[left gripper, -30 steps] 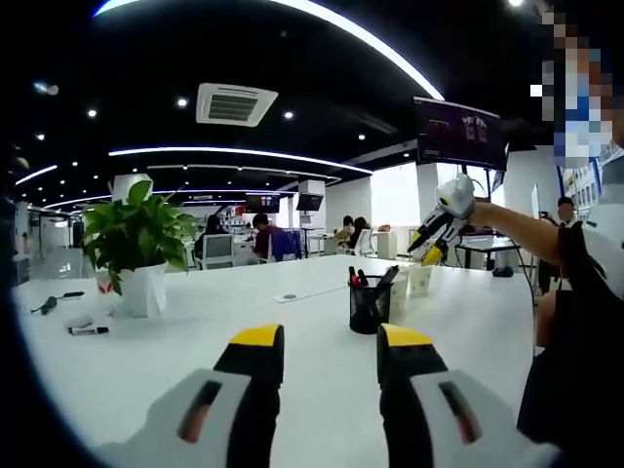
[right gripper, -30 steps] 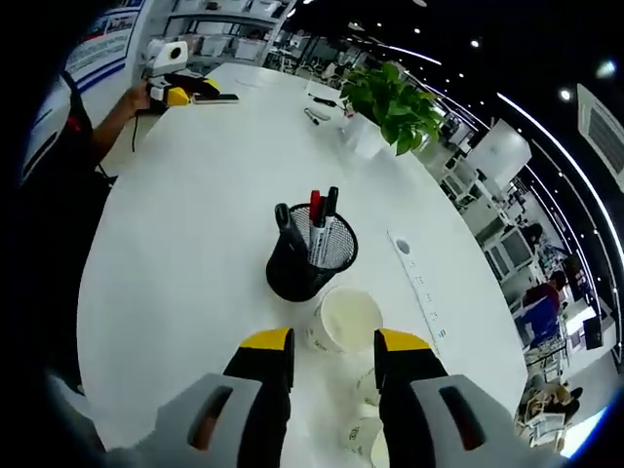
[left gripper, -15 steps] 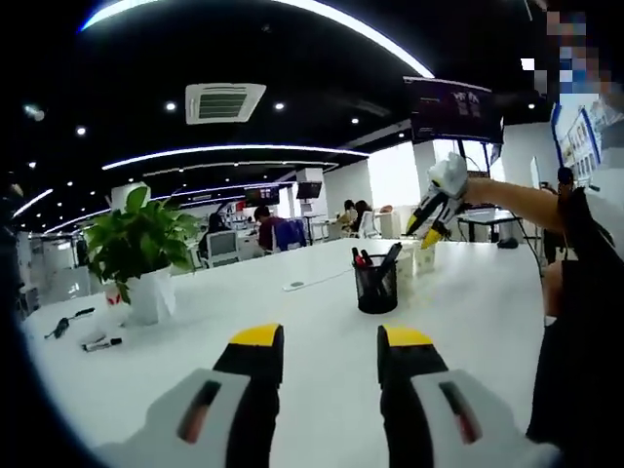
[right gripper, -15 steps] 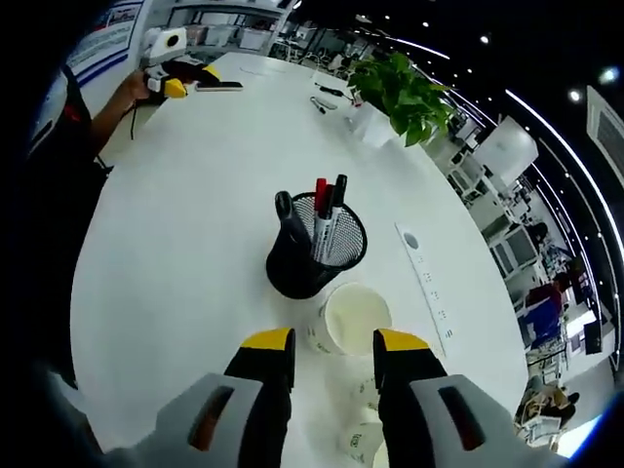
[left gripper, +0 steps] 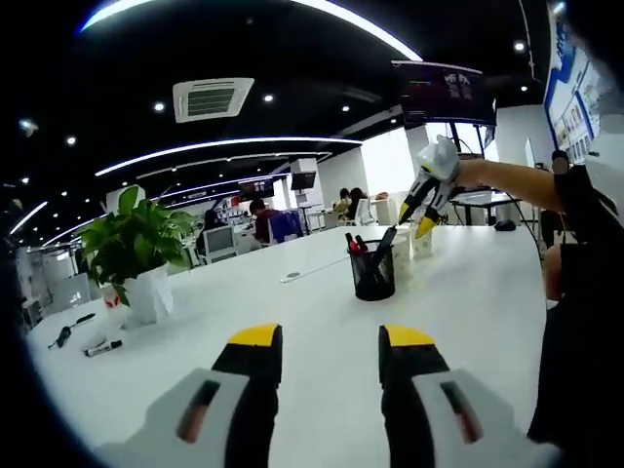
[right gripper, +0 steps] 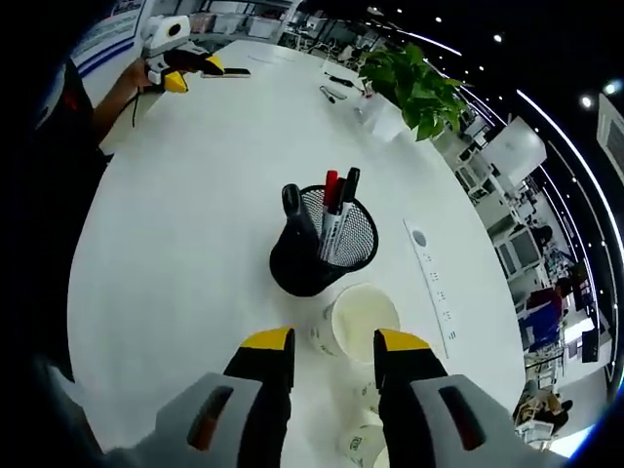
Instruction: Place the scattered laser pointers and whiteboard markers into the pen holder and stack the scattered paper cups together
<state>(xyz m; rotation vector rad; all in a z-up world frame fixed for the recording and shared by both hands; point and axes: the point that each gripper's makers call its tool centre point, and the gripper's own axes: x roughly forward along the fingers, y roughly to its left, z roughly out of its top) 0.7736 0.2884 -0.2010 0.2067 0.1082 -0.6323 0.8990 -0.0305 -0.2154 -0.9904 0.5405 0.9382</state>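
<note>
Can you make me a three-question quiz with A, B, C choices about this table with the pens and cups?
1. Where is the upright paper cup?
A. right beside the pen holder
B. next to the plant
C. in the tongs

2. What colour is the pen holder?
A. white
B. black
C. green

3. How are the right tongs?
A. shut on a cup
B. shut on a marker
C. open, holding nothing

Answers: 1 A, the cup stands right by the mesh holder in the right gripper view. 2 B, its mesh is black. 3 C, there is a gap between the yellow tips, with nothing in it.
</note>
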